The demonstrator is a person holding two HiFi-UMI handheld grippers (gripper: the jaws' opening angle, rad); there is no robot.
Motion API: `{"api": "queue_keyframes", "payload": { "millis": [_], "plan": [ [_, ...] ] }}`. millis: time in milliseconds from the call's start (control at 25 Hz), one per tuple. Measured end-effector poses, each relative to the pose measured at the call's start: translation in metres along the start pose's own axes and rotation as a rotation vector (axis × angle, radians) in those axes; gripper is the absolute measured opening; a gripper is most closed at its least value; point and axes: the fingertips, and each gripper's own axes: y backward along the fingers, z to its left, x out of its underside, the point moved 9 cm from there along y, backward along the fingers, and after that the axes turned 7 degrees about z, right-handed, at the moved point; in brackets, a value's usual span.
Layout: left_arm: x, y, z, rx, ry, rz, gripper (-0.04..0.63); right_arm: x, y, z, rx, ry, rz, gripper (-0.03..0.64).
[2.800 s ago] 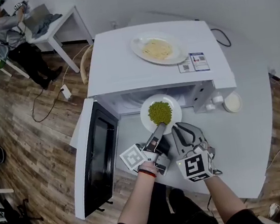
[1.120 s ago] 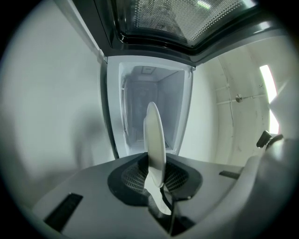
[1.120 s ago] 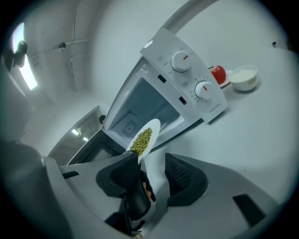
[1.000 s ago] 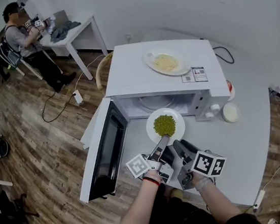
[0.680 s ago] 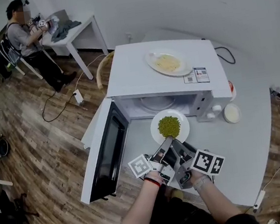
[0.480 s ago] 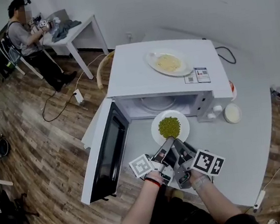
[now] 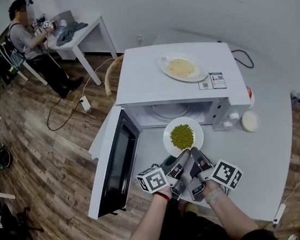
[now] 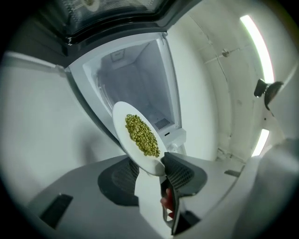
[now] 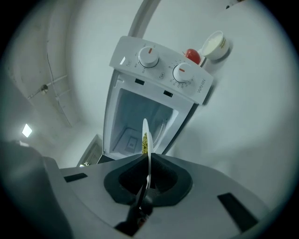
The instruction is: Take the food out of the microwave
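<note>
Since a second ago the right gripper (image 9: 147, 179) has clamped the plate (image 7: 169, 140) rim, while the left gripper (image 8: 152, 172) has spread its jaws, seemingly released.

light: bright, even, ceiling strips | shadows: soft | edges: fisheye warp, dark vignette | focus: sharp

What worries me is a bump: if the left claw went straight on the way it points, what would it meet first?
The plate of peas: its near rim lies between the jaws of the left claw, which have just been opening. Behind it, the open microwave; depth unclear.
</note>
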Motion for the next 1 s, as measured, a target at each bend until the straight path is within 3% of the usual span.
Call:
{"api": "queue_keyframes", "payload": {
  "millis": [200, 680, 1000],
  "plan": [
    [0.000, 0.007, -0.004, -0.062, -0.143, 0.046, 0.164, -0.002, 0.002, -0.005, -0.005, -0.043, -0.019, 0.039],
    [0.004, 0.032, -0.016, -0.106, -0.294, 0.028, 0.172, 0.014, 0.002, -0.003, -0.064, -0.122, -0.009, 0.039],
    [0.011, 0.041, -0.023, -0.166, -0.403, 0.082, 0.189, 0.018, 0.006, -0.003, -0.076, -0.136, -0.025, 0.040]
  ]
}}
